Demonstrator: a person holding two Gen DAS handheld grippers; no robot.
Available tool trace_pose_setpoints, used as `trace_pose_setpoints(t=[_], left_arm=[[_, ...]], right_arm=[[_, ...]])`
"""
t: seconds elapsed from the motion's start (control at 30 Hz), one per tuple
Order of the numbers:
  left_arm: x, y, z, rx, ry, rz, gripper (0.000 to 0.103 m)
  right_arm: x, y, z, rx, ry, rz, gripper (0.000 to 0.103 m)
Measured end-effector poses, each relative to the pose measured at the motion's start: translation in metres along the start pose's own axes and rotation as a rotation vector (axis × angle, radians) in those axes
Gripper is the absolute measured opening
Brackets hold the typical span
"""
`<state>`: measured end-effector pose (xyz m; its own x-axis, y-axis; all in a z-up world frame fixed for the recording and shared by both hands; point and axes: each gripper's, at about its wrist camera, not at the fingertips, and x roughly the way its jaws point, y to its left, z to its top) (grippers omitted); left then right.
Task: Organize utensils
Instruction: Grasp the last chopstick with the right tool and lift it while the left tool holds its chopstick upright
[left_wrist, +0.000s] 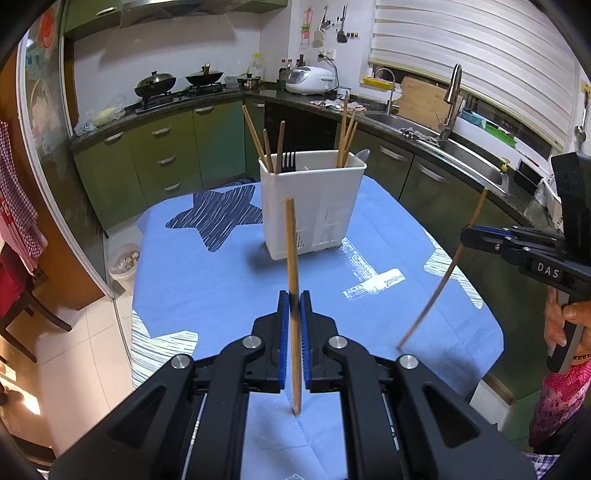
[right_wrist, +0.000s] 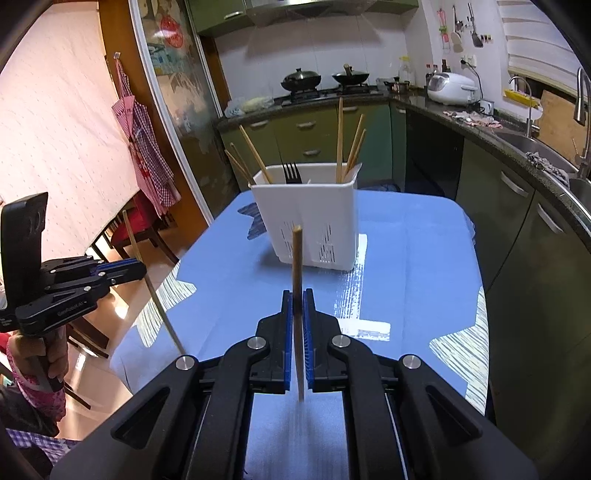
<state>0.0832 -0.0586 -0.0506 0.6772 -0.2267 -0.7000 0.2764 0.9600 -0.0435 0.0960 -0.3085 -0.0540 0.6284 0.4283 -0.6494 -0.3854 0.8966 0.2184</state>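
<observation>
While the left gripper (left_wrist: 294, 299) has its fingers clenched on one upright wooden chopstick (left_wrist: 291, 258), the right gripper (right_wrist: 298, 297) pinches a second chopstick (right_wrist: 297, 254) likewise. Both hover over a desk under a blue tablecloth (left_wrist: 207, 280) with a dark star. Farther back on it stands the white utensil caddy (left_wrist: 314, 199), holding chopsticks and a black fork (left_wrist: 288, 159). Green cabinets (left_wrist: 162, 155), a stove with woks (left_wrist: 155, 82) and a sink (left_wrist: 461, 155) ring the kitchen.

- The right claw (right_wrist: 298, 295) pinches a chopstick (right_wrist: 297, 258) upright over the blue tabletop (right_wrist: 413, 258).
- Beyond it stands a white holder (right_wrist: 310, 221) with chopsticks and a fork (right_wrist: 291, 173).
- At left, the left claw (right_wrist: 142, 273) grips another chopstick (right_wrist: 155, 291), tilted.
</observation>
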Motion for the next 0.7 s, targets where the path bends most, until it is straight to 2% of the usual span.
trace_pose_setpoints(t=[0.33, 0.7], left_arm=[[-0.012, -0.002, 0.014, 0.002, -0.051, -0.003, 0.006], [-0.030, -0.007, 0.050, 0.024, -0.101, -0.027, 0.006]], right_arm=[[-0.017, 0.003, 0.011, -0.010, -0.042, 0.002, 0.006], [-0.016, 0.001, 0.014, -0.010, -0.043, 0.005, 0.006]])
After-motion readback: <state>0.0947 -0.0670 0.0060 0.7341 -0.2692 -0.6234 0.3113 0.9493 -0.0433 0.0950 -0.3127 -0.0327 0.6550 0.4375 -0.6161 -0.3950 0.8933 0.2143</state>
